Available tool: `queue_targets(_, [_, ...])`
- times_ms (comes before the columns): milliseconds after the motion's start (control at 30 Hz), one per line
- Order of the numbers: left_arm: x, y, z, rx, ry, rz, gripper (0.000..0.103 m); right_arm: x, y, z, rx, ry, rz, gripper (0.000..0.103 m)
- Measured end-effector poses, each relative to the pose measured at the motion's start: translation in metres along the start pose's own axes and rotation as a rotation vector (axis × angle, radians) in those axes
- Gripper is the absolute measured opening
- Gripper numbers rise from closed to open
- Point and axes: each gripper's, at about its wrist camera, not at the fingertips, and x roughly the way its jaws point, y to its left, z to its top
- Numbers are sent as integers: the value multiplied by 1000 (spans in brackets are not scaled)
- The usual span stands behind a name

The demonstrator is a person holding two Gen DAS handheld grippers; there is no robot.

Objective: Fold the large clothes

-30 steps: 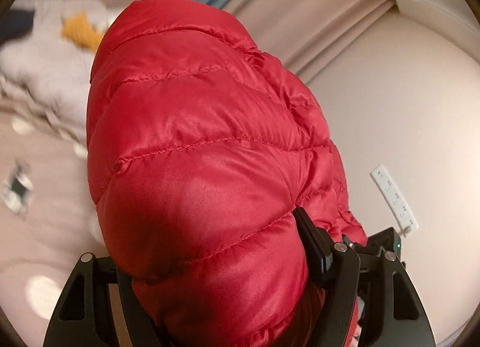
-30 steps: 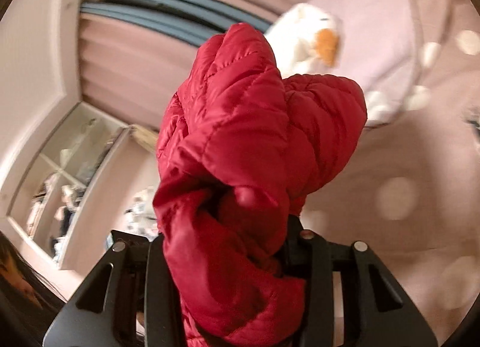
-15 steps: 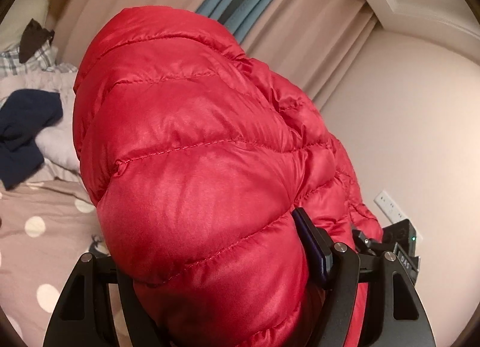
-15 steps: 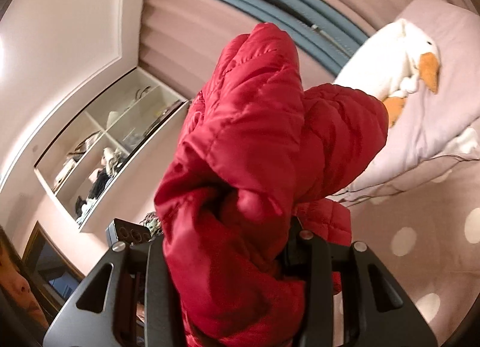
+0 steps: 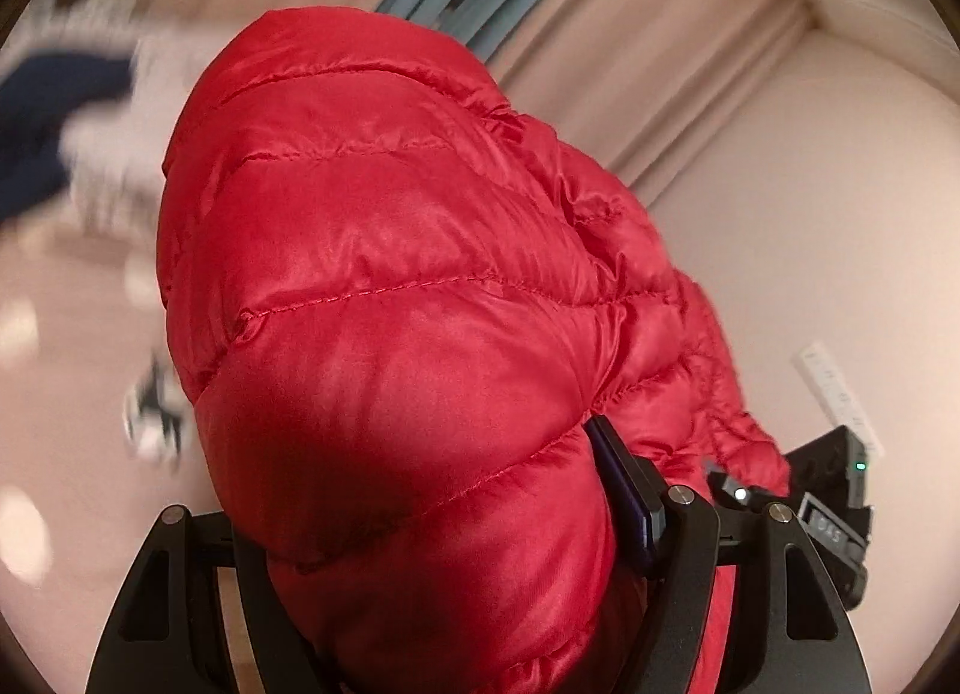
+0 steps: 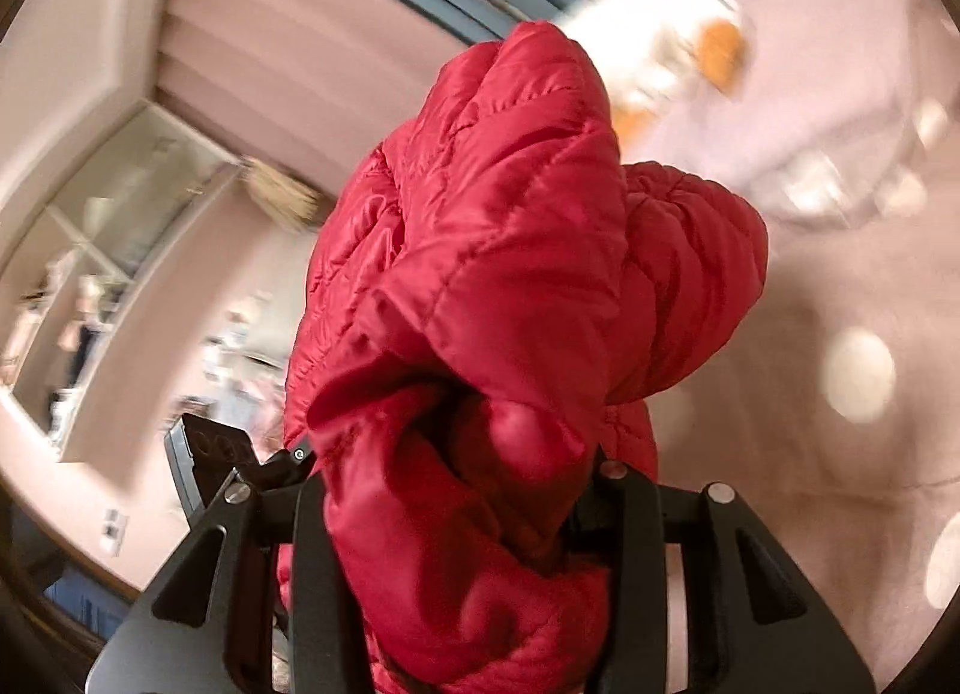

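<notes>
bedding in pale pink with lighter dots ran off to the left of the left wrist view, blurred, with a dark blue garment heaped on something pale further back. the red puffer jacket filled the middle of that view, a thick quilted bulge wedged between the two black fingers of the left gripper and swelling up and forward over them. the jaws stood wide but were pressed into the padding on both sides, so the gripper was clamped on the jacket. more of the red fabric trailed down to the right, past the right finger, toward a black device with a green light and a white power strip against the wall. beige curtains with a blue-grey band hung behind.

in the right wrist view, open shelving was set into the wall on the left, too blurred to read its contents. the jacket was bunched there in a crumpled wad, rising from between the fingers of the right gripper and folding over itself above them. those jaws were set narrower and squeezed the fabric tight. to the right lay the dotted bedding, with a white plush toy with orange parts resting on a pale lilac blanket behind the jacket's top edge.
</notes>
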Motion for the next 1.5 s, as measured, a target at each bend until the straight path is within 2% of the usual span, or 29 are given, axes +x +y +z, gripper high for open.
queue_targets(67, [41, 31, -30, -47, 99, 99, 73, 37, -51, -22, 84, 82, -110, 40])
queue_targets(133, [69, 54, -60, -57, 164, 189, 77, 67, -96, -50, 185, 167, -154, 40])
queue_targets(167, [72, 64, -72, -58, 152, 190, 83, 72, -107, -60, 199, 173, -152, 42])
queue_targets(233, [65, 80, -85, -119, 118, 116, 87, 74, -125, -77, 242, 154, -114, 50])
queue_targets(300, [64, 89, -92, -182, 125, 85, 92, 74, -132, -83, 276, 150, -87, 55])
queue_targets(433, [65, 90, -94, -173, 122, 112, 97, 83, -115, -75, 182, 173, -167, 59])
queue_targets(567, [64, 91, -97, -194, 125, 108, 98, 88, -109, -70, 177, 186, -187, 62])
queue_targets(733, [71, 100, -96, -153, 128, 157, 103, 86, -100, -66, 134, 197, -239, 79])
queue_targets(833, [74, 104, -93, -160, 140, 192, 103, 86, -88, -59, 97, 213, -275, 83])
queue_targets(900, [65, 95, -83, -157, 151, 245, 103, 85, -84, -55, 64, 227, -309, 83])
queue_targets(967, [47, 81, -80, -116, 137, 327, 102, 79, -69, -44, 14, 222, -365, 83])
queue_targets(1033, [16, 61, -71, -69, 58, 421, 102, 69, -48, -34, -71, 184, -445, 83])
queue_targets(1100, [-12, 47, -63, -68, -28, 474, 102, 58, -29, -23, -143, 134, -510, 83])
queue_targets(1167, [-27, 40, -57, -75, -73, 506, 101, 42, -22, -11, -206, 101, -534, 81])
queue_targets(1200, [-29, 39, -54, -71, -71, 524, 99, 44, -11, -9, -243, 97, -540, 74])
queue_targets(1233, [-27, 38, -52, -60, -59, 538, 96, 49, -4, -8, -267, 103, -546, 62])
queue_targets(1267, [-21, 38, -51, -43, -44, 555, 88, 47, -10, -12, -293, 120, -557, 55])
queue_targets(1300, [-13, 37, -53, -35, -17, 573, 81, 58, -8, -15, -317, 145, -579, 43])
queue_targets(1333, [-2, 40, -59, -34, 33, 601, 77, 67, -10, -16, -321, 163, -595, 39])
queue_targets(1400, [24, 52, -79, -50, 107, 612, 74, 85, -26, -25, -300, 212, -655, 39])
queue_targets(1500, [24, 58, -85, -60, 111, 612, 73, 91, -45, -35, -252, 248, -662, 38])
